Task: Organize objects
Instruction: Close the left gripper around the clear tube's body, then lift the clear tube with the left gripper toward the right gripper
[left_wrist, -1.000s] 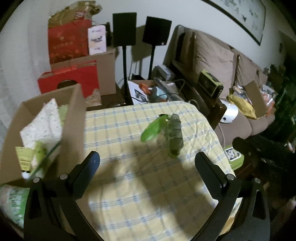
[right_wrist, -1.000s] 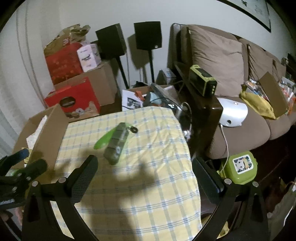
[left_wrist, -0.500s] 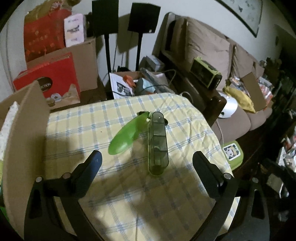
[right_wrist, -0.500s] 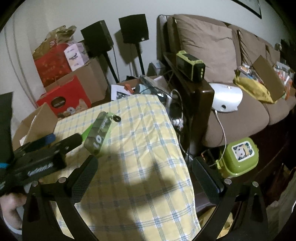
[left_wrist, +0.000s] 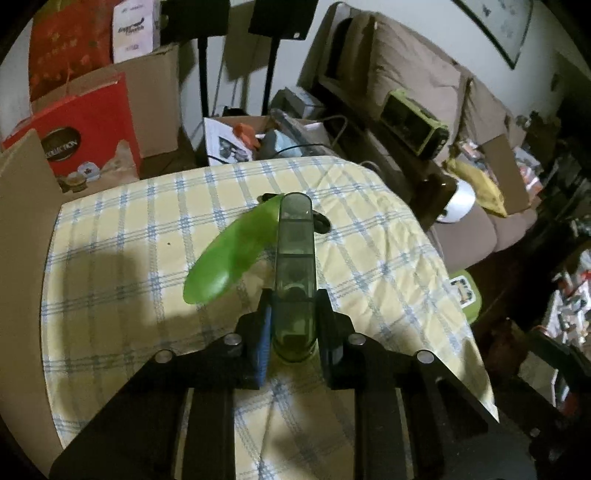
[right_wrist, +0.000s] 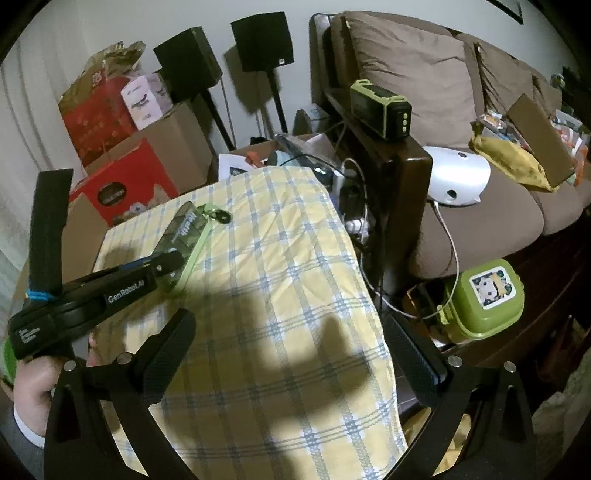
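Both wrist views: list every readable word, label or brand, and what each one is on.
"GenRobot.AI": side of the left gripper.
"COLLECTION", first letter cut off: dark oval on the red box.
"Health": green translucent case, a blurred reading.
White box: dark script, too blurred to read.
Green lunch box: cartoon sticker, no words legible.

We are in a home living room: brown sofa at two o'clock, speakers at twelve, gift boxes at ten
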